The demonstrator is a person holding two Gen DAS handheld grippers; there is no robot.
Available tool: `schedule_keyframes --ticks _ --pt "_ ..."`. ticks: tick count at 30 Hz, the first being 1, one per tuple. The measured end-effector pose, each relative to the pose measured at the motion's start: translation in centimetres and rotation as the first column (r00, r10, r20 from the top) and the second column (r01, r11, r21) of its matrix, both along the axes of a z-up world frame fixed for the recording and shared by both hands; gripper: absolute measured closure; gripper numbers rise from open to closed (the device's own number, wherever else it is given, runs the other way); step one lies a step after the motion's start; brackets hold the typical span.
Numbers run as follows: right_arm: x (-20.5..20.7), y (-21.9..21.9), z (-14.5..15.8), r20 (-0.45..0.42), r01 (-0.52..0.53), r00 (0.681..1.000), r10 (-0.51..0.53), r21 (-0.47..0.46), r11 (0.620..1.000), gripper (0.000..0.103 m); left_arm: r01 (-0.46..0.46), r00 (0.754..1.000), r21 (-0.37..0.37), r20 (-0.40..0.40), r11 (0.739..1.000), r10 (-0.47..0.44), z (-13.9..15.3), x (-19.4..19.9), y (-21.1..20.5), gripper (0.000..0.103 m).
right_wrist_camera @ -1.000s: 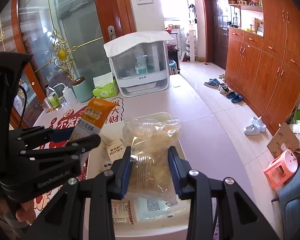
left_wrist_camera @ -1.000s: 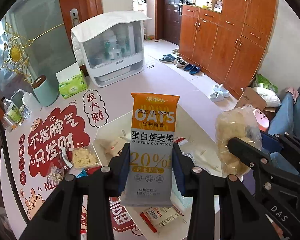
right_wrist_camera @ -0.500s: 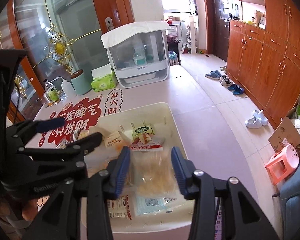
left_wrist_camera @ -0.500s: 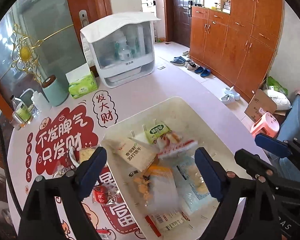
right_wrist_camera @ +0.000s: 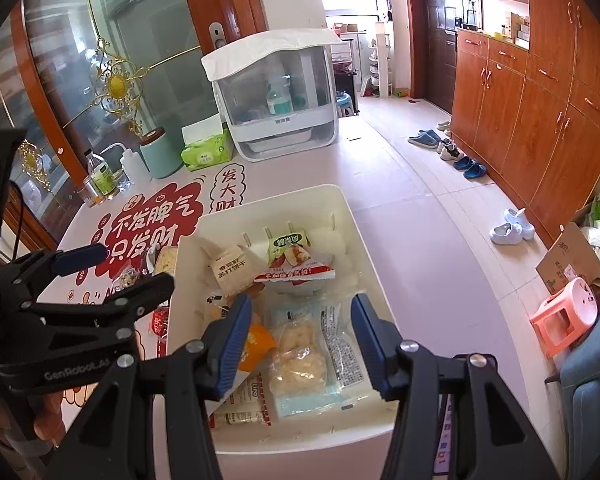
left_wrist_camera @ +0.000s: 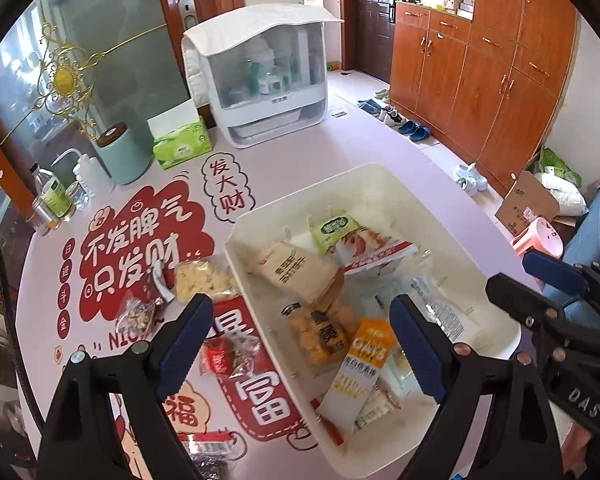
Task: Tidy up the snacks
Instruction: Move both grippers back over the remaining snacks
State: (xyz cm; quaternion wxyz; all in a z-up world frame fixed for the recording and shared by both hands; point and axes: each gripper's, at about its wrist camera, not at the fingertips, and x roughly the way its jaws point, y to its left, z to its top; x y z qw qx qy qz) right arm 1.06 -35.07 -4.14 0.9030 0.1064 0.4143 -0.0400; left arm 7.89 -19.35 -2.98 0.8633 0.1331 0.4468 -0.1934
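Left gripper gaping wide, gripping nothing; orange oat bar lying in white bin below its fingers. Right gripper opening, nothing pressed; clear snack bag lying beneath, between blue pads.

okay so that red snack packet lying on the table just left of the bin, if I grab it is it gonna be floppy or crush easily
The red packet looks like crinkled film, so it will probably flop and crumple rather than stay stiff. It seems small and light, likely sliding on the smooth table if pushed. Contents may be brittle; I cannot tell.
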Motion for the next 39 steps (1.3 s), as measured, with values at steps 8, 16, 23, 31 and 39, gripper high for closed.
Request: schedule_keyframes --ticks 8,16,23,31,39 --pt "0.3 1.6 0.6 -0.001 0.013 1.0 -0.013 0.011 1.0 0.051 -0.009 1.0 -0.015 0.014 1.0 0.009 2.0 -0.7 3.2 0.014" --pt "0.0 4.5 3.5 0.061 0.026 0.998 -0.025 -0.021 0.999 0.043 0.015 0.985 0.07 0.169 0.997 -0.027 9.6 0.0 9.4 0.014" --pt "-0.2 9.5 6.1 0.122 -0.02 0.992 0.025 -0.045 0.999 0.034 -0.043 0.957 0.1 0.29 0.994 0.012 16.1 2.2 17.0 0.01" --pt "1.0 16.2 5.7 0.074 -0.059 0.995 0.064 -0.067 0.996 0.034 0.063 0.951 0.244 0.281 0.968 -0.133 14.9 4.6 22.0 0.006" --pt "4.3 21.2 1.7 0.001 -0.044 0.999 0.044 -0.033 0.998 0.034 0.26 0.953 0.288 0.074 0.921 -0.293 5.9 10.1 23.6 0.006"
